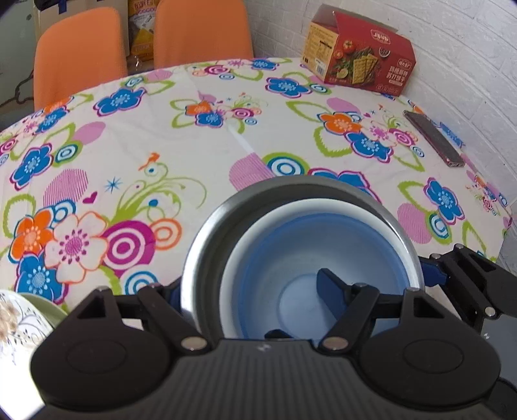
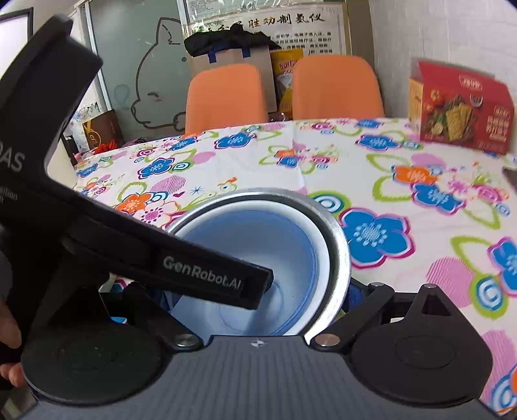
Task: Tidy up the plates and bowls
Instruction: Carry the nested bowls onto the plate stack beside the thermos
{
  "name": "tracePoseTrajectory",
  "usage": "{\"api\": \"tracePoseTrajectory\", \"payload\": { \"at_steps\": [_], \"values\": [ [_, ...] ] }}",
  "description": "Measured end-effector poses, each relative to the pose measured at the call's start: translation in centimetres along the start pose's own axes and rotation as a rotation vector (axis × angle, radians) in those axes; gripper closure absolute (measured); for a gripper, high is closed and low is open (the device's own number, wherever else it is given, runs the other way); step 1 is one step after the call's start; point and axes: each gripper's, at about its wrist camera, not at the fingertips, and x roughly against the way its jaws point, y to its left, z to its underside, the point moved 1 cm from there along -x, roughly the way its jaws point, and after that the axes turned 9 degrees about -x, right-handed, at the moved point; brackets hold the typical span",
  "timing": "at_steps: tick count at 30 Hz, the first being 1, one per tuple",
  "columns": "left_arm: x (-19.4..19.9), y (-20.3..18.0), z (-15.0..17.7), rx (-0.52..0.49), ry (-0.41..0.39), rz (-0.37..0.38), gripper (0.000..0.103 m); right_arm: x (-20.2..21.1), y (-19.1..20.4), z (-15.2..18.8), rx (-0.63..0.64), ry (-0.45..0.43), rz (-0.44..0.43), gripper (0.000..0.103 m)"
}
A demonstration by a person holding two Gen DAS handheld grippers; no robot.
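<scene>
Two nested bowls: a metal bowl [image 1: 206, 245] stands on the tabletop [image 1: 161, 145] with a blue bowl [image 1: 290, 255] seated inside it. The blue bowl's white rim lies just within the metal rim.
Contents of the blue bowl: nothing is seen in it except claw fingers.
Left claw [image 1: 250, 287]: the jaws are spread apart. One finger [image 1: 326, 284] hangs inside the blue bowl and the other is outside the metal bowl's left wall, so both walls are straddled without being clamped.
Right claw [image 2: 261, 295]: the jaws are spread wide. Its right finger [image 2: 355, 290] lies just outside the metal bowl's right wall. The other finger is largely hidden behind the left tool's body, and contact with the bowls cannot be told.
Tabletop covering: a floral cloth in blue, orange, pink and green is laid over the whole surface.
Other items: a red cracker box [image 1: 358, 55] stands at the far right by the wall, and two orange chairs [image 1: 80, 55] are set behind the tabletop.
Left wrist view only: a phone [image 1: 434, 139] lies flat near the right edge, and a patterned plate [image 1: 22, 320] shows at the lower left.
Right wrist view only: a hand [image 2: 9, 323] is seen at the left edge. A brown paper bag [image 2: 232, 61] and a wall poster [image 2: 268, 26] are seen behind the chairs.
</scene>
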Motion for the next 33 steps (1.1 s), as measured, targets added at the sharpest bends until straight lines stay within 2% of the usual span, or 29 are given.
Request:
{"api": "tracePoseTrajectory", "payload": {
  "at_steps": [6,9,12,19,24,28,33],
  "values": [
    [3.3,-0.2,-1.6,-0.003,-0.079,0.008,0.028,2.8,0.7,-1.6,0.027,-0.07,-0.008,0.02],
    [5.5,0.7,-1.0,0.03,-0.106,-0.002,0.028,4.0,2.3,-2.1,0.056,-0.095,-0.034,0.02],
    [7.7,2.1,0.6,0.066,-0.116,-0.046,0.028,4.3,4.4,-2.0,0.091,-0.106,-0.07,0.019],
    [12.0,8.1,6.4,0.175,-0.095,-0.199,0.028,2.5,11.1,-0.4,0.154,-0.026,-0.252,0.019],
    [13.7,12.0,10.4,0.245,-0.076,-0.28,0.025,0.8,15.6,0.9,0.195,0.04,-0.338,0.019],
    [13.7,14.0,12.3,0.286,-0.067,-0.293,0.025,-0.3,17.7,1.7,0.209,0.083,-0.36,0.019],
    [12.4,15.3,12.9,0.304,-0.057,-0.264,0.025,-1.6,18.3,2.0,0.218,0.119,-0.331,0.019]
  ]
}}
